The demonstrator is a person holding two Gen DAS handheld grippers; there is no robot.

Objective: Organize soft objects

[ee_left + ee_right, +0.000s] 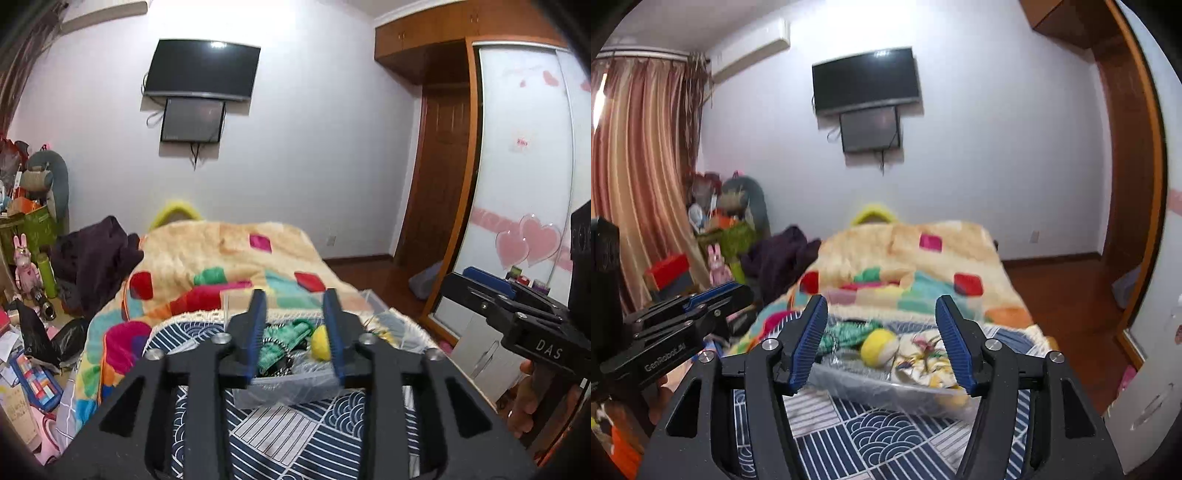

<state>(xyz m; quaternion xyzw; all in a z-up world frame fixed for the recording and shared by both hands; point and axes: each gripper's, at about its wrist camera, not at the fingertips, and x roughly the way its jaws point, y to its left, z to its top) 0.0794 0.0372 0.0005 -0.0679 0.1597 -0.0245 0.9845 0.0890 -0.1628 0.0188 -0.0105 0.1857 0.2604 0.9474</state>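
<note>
From the left wrist view, you are holding the left gripper [295, 302] above the near wall of the clear bin [280, 391], its jaws parted narrowly and gripping nothing. Inside the bin a green cloth [291, 339] is lying beside a yellow ball [320, 343]. The bin is sitting on the blue patterned cover [288, 435], in front of the patchwork blanket [221, 258].

From the right wrist view, you are holding the right gripper [882, 314] wide and empty, just short of the bin [879, 391]. The ball [878, 347] is resting between the green cloth [846, 334] and a floral cloth [927, 354]; blur makes it hard to tell whether they touch.

You seem to be at the reaching step, nothing picked yet. Next, you probably need to lower one gripper into the bin and close on one soft item without snagging its neighbour.
</note>
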